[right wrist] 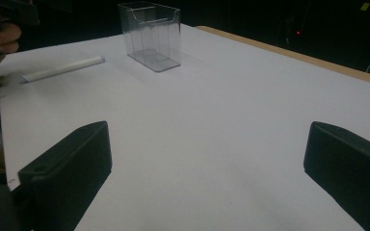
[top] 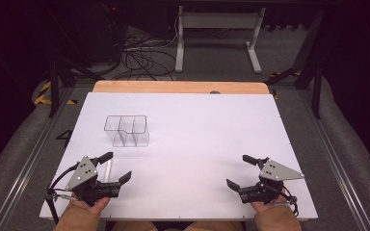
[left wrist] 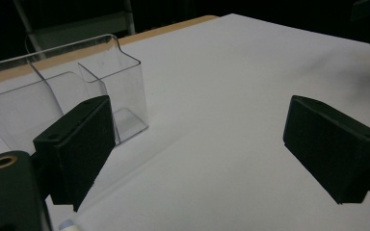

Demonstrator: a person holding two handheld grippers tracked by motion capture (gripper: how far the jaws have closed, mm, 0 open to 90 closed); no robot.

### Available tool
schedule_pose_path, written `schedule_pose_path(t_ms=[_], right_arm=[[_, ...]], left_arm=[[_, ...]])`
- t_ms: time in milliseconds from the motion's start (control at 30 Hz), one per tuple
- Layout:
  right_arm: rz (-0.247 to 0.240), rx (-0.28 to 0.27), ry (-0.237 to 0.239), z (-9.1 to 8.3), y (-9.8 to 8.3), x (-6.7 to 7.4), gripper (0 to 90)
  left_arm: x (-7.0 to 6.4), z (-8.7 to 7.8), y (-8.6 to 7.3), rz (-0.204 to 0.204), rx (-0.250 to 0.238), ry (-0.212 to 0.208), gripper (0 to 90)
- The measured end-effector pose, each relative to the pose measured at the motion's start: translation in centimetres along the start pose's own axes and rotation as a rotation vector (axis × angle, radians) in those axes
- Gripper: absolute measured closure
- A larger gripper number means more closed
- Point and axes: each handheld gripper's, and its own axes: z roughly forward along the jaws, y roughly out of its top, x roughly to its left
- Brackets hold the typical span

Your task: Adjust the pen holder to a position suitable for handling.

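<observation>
white board covers your table (top: 197, 139), with a strip of bare wood showing along its far edge and dark floor, cables and a white frame beyond that. nearest to you, your hands come in at the bottom edge. your left gripper (top: 117, 166) sits low at the left, jaws spread wide with nothing between them; your right gripper (top: 244, 170) mirrors it at the right, jaws just as wide and also holding nothing. both hover close over the board.

between your left gripper's jaws lies a white cylinder (top: 108, 171), slim and plain, flat on the board; from the right gripper view it (right wrist: 62, 69) lies lengthwise with one slightly darker tip.

a little farther out, ahead of your left gripper, stands a clear plastic organiser (top: 127, 130). it is upright, see-through, split by thin walls into compartments, one wall stepped lower than the rest (left wrist: 72, 91). it looks empty inside.
</observation>
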Motion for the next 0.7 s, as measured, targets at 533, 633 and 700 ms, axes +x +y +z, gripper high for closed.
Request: schedule_pose_path(t_ms=[533, 633, 700], right_arm=[[-0.006, 0.024, 0.004, 0.2, -0.4, 0.0, 4.1], [0.004, 0.026, 0.009, 0.3, -0.5, -0.2, 4.4], [0.005, 0.027, 0.013, 0.3, -0.5, -0.2, 4.4]], left_arm=[[0.3, 0.0, 1.0, 0.015, 0.003, -0.021, 12.7], [0.6, 0.1, 1.4, 0.023, 0.030, -0.036, 11.4], [0.7, 0.1, 1.7, 0.027, 0.044, -0.034, 11.4]])
